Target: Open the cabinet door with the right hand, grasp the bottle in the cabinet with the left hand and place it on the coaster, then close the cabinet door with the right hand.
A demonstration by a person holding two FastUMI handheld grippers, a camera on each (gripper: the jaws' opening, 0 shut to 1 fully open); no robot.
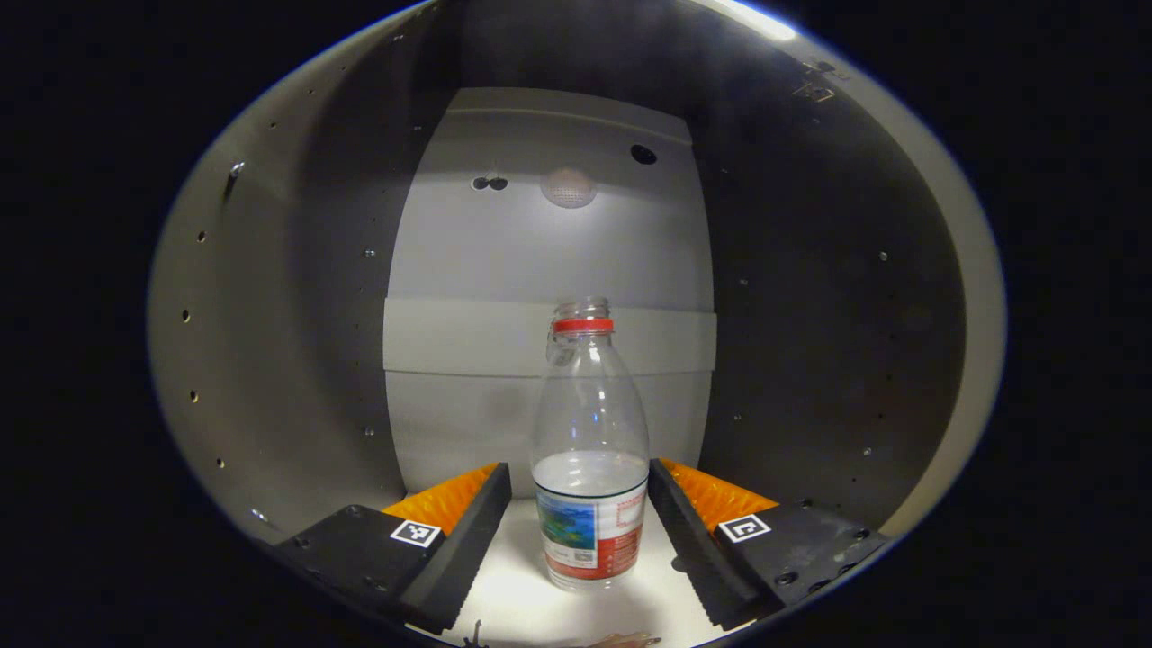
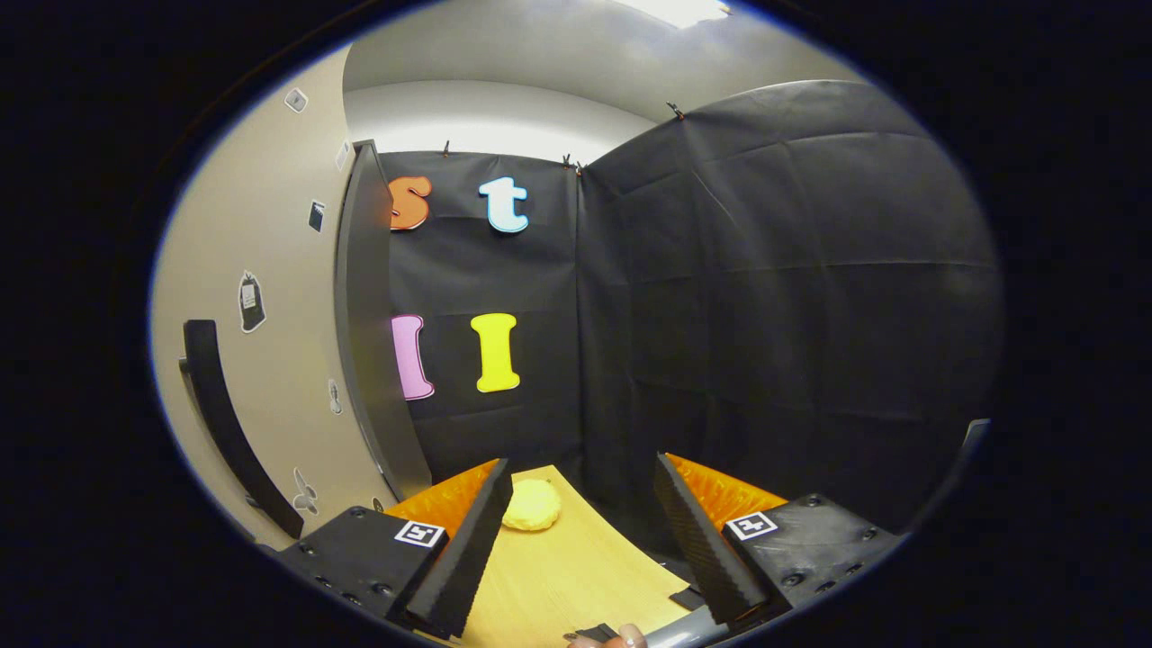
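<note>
One bottle (image 1: 590, 450) in one cabinet (image 1: 270, 360), one coaster (image 2: 531, 505), one table (image 2: 558, 576), one cabinet door (image 2: 261, 360).

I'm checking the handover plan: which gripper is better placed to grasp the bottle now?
Left. The left gripper is inside the cabinet, fingers open either side of the upright bottle. The right gripper faces the table beside the open door.

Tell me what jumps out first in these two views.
A clear plastic bottle with a red neck ring stands upright inside the grey cabinet, between the open fingers of the left hand-held gripper. In the right gripper view, a pale yellow round coaster lies on the wooden tabletop.
</note>
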